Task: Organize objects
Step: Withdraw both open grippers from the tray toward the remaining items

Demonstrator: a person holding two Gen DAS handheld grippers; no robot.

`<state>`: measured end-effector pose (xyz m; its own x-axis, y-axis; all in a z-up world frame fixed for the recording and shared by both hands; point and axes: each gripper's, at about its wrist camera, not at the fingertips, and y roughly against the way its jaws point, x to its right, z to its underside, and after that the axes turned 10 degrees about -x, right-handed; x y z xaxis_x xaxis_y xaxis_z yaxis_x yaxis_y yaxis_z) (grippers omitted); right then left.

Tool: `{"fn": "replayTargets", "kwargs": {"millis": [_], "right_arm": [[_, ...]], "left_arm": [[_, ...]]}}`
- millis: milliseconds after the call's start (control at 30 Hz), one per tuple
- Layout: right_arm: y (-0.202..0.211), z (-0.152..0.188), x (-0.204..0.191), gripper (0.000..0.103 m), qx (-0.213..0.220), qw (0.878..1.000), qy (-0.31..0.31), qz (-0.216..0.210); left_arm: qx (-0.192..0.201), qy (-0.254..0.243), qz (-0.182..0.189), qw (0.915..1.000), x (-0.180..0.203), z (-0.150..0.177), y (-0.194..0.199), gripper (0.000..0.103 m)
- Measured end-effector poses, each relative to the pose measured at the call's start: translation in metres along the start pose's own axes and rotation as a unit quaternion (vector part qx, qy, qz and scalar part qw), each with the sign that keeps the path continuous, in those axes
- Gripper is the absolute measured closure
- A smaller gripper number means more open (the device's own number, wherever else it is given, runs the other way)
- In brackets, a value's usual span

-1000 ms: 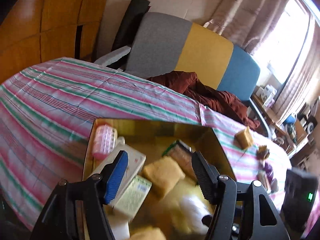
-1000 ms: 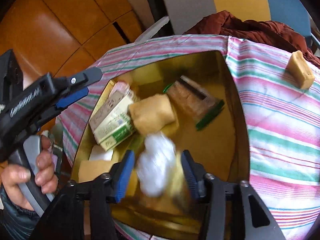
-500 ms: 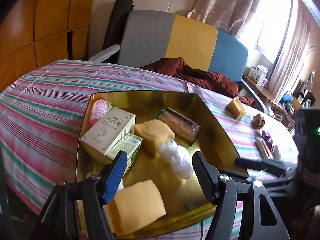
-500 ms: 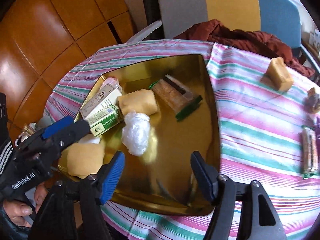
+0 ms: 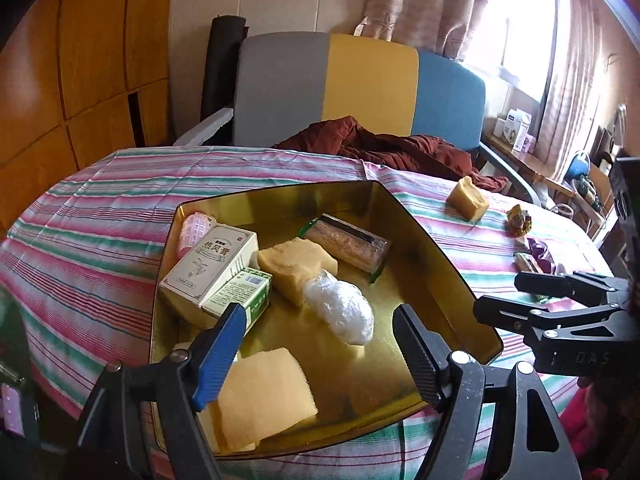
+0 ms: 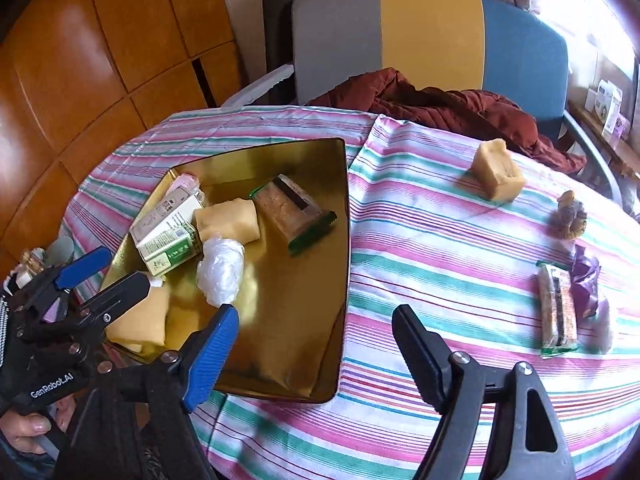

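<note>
Sponge-like tan block [image 6: 497, 176] sits alone on the striped tablecloth [image 6: 420, 248], well apart from the gold metal tray [image 6: 280, 352]. Looks light and squashy, so I'd pinch its long flat sides. Right gripper [image 6: 314, 334] and left gripper [image 5: 318, 346] both empty, jaws opening.

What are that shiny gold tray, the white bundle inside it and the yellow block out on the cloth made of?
The gold tray looks like polished metal or metallic-coated board: its walls mirror the items inside. The white bundle seems to be crinkled thin plastic film, glossy and translucent. The yellow block looks like matte, porous sponge or foam, though soap cannot be ruled out.
</note>
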<state>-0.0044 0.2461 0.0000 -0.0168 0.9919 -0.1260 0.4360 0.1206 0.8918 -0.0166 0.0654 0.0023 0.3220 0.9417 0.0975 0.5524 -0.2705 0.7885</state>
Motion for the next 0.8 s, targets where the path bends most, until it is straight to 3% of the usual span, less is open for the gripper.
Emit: {"fn": "replayTargets", "kwargs": {"millis": [333, 500, 800], "right_arm": [[0.004, 0.0, 0.019, 0.019, 0.0, 0.999, -0.001, 0.036], [0.009, -0.002, 0.043, 0.019, -0.001, 0.997, 0.006, 0.075], [0.019, -0.006, 0.153, 0.019, 0.018, 0.978, -0.064, 0.195]], "left_arm": [[-0.012, -0.018, -0.015, 0.9997, 0.009, 0.005, -0.005, 0.025], [-0.016, -0.027, -0.018, 0.9993, 0.014, 0.007, -0.005, 0.023], [-0.02, -0.039, -0.011, 0.999, 0.026, 0.004, -0.005, 0.022]]}}
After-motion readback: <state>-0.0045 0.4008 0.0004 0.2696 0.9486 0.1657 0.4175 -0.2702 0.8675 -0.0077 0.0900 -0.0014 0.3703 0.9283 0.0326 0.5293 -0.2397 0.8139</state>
